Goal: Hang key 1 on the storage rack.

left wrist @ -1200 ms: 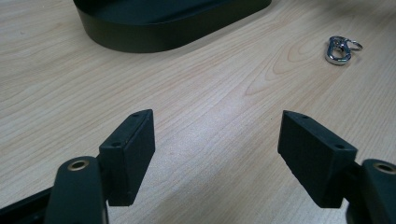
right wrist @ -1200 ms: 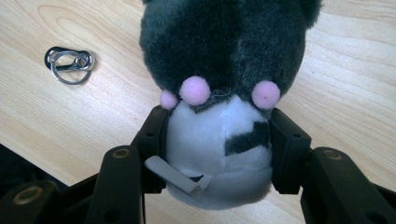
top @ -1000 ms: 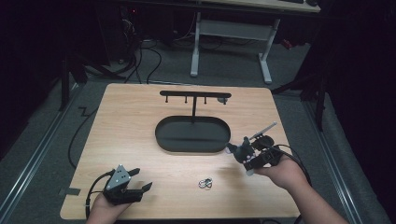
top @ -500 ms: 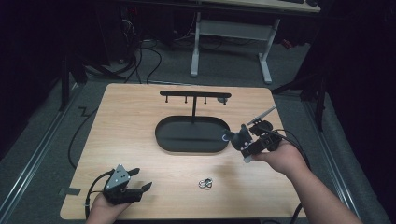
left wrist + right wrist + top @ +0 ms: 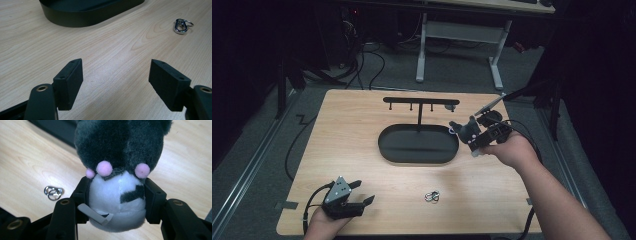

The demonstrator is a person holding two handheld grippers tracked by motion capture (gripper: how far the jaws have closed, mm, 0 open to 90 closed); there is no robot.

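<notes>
The left gripper [image 5: 362, 192] rested at the near left corner of the table [image 5: 352, 130], held by the left hand [image 5: 324, 222], which was cut off by the bottom edge of the high view. Its jaws stood wide apart with nothing between them; in the left gripper view only bare wood showed between the two black pads [image 5: 71, 82].

A small metal clip [image 5: 432, 196] with a ring lay on the table near the front edge, right of centre and well apart from both grippers. In the left gripper view the clip [image 5: 182, 25] appeared at the upper right. Its exact form was too small to make out from above.

Farther back, a black oval tray [image 5: 418, 145] sat at the table's centre. A thin black post rose from its far side and carried a horizontal bar [image 5: 421, 101] with short pegs; the peg count was hard to read.

The right gripper [image 5: 464, 132] was held by the right hand [image 5: 509, 150] just beside the tray's right end. Its jaws were clamped on a plush toy [image 5: 120, 170] with a dark grey upper part, a white lower part and pink dots. The toy's top was cut off by the frame edge, and its face could not be made out. A grey tag [image 5: 96, 215] hung from the white part. In the high view the toy [image 5: 466, 129] was a dark blur at the tray's right rim; whether it touched the tray could not be told.
</notes>
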